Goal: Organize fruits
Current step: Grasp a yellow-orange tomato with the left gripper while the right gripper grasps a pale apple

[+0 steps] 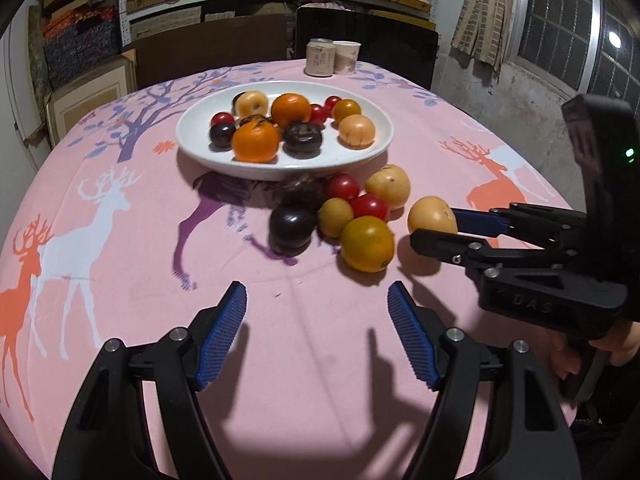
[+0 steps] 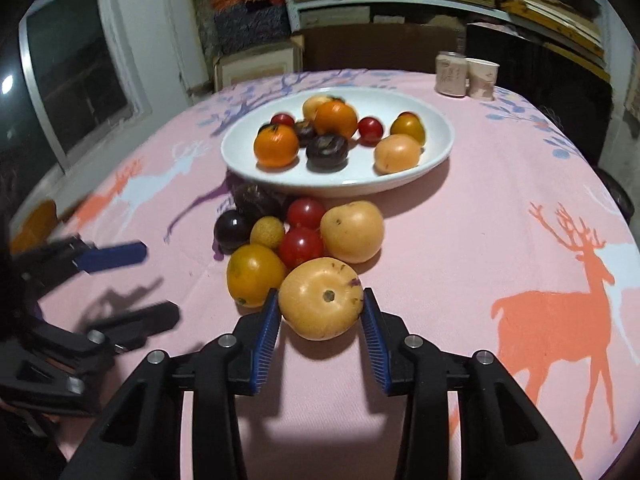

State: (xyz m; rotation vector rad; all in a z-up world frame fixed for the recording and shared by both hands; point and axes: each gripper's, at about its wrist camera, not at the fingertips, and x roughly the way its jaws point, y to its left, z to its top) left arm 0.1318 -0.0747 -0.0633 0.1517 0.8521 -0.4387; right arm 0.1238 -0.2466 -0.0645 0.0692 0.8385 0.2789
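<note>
A white plate (image 1: 192, 136) holds oranges, dark plums, red tomatoes and yellow fruits. In front of it a loose pile lies on the pink deer tablecloth: a dark plum (image 1: 292, 224), two red tomatoes (image 1: 370, 206), an orange-yellow fruit (image 2: 254, 276) and pale yellow ones. My right gripper (image 2: 320, 304) is shut on the nearest pale yellow fruit (image 2: 320, 300), its blue pads against both sides; the fruit rests on the cloth. From the left wrist this fruit (image 1: 430, 214) shows between the right gripper's fingers. My left gripper (image 1: 316, 304) is open over bare cloth, short of the pile, with nothing between its pads.
A drink can (image 1: 320, 57) and a paper cup (image 1: 346, 57) stand at the table's far edge, with a dark chair back behind them. Shelves of stacked boxes line the back wall. Bare cloth (image 2: 500, 220) stretches right of the pile.
</note>
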